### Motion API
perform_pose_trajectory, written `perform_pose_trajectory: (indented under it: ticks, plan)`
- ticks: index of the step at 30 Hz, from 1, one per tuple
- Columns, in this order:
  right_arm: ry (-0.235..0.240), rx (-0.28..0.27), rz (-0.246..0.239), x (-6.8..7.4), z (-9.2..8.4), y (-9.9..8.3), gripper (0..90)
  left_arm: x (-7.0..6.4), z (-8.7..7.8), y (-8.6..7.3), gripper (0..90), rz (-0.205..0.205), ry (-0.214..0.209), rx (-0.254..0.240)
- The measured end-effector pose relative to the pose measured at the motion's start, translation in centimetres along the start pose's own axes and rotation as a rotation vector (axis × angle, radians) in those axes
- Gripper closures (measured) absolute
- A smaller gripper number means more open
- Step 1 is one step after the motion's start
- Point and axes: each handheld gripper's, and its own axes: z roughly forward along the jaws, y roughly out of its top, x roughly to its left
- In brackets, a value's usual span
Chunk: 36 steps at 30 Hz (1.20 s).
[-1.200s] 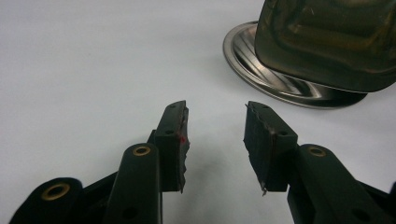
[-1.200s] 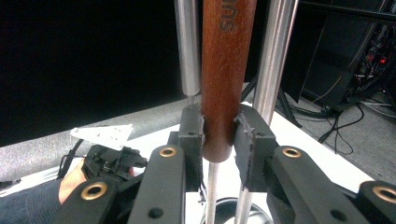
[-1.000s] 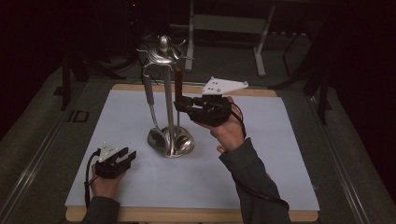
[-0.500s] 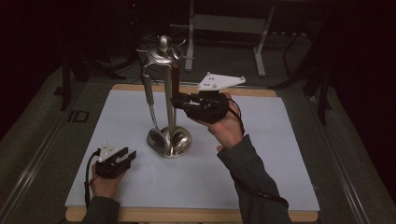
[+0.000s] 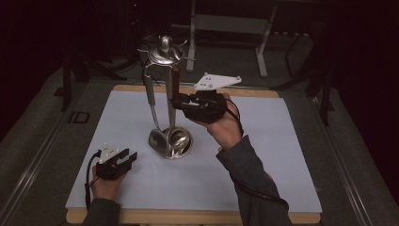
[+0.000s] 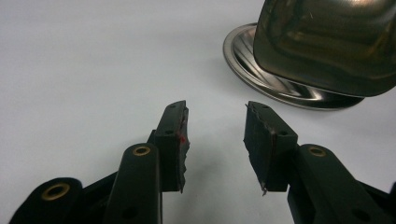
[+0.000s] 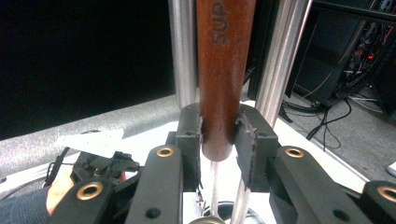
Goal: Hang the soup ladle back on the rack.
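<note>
High view: a steel utensil stand point(image 5: 162, 94) rises from its round base point(image 5: 171, 142) on the white counter point(image 5: 263, 155), the right tongs point(image 5: 176, 100) at a brown handle point(image 5: 175, 81) hanging from it; the left tongs point(image 5: 130, 158) rest near the base; left gripper view: those tongs point(image 6: 215, 140) gape, released, beside the base point(image 6: 280, 84); right gripper view: the tongs point(image 7: 219, 135), having just been opening, flank the handle's point(image 7: 224, 70) lower end, pads seemingly touching it

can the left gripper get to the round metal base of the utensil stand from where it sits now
Probably yes. The left gripper rests open on the mat, and bare mat lies between it and the base; the right gripper works higher up.
</note>
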Motion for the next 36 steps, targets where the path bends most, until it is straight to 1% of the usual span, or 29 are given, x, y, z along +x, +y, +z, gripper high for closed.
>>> perform_pose_trajectory:
  ticks: [3,4,7,15,18,21,26,28,31,34,36]
  plan:
    - [0.003,-0.004,0.014,-0.14,0.04,-0.08,71.4,0.0,0.0,0.0,59.8,0.0,-0.001,0.0]
    - [0.008,-0.008,0.027,-0.3,0.08,-0.19,70.8,0.0,0.0,0.0,59.8,0.0,0.0,0.0]
    - [0.013,-0.01,0.036,-0.4,0.15,-0.31,70.5,0.0,0.0,0.0,59.8,0.0,0.0,0.0]
    - [0.021,-0.007,0.041,-0.52,0.37,-0.53,69.5,-0.01,0.01,0.0,59.8,0.001,0.0,0.0]
    - [0.016,-0.007,0.046,-0.6,0.46,-0.55,69.8,0.0,0.0,0.0,59.8,0.001,0.0,0.0]
    - [0.007,-0.012,0.032,-0.52,0.43,-0.5,70.8,0.01,-0.01,0.0,59.8,0.001,0.0,0.0]
    - [0.014,-0.018,0.024,-0.38,0.34,-0.27,72.9,0.0,0.01,0.0,59.8,0.001,0.0,0.0]
    - [0.012,-0.013,0.025,-0.35,0.39,-0.04,73.6,0.0,0.01,0.0,59.8,0.0,0.0,-0.001]
    - [0.011,-0.007,0.041,-0.44,0.47,0.18,73.5,0.01,0.01,0.0,59.8,-0.001,0.0,0.0]
    - [-0.004,0.005,0.042,-0.51,0.73,0.16,73.1,0.01,0.0,0.0,59.7,0.0,0.0,-0.001]
    - [0.003,0.005,0.049,-0.62,0.82,-0.01,72.7,0.01,0.01,0.0,59.7,-0.001,-0.001,-0.001]
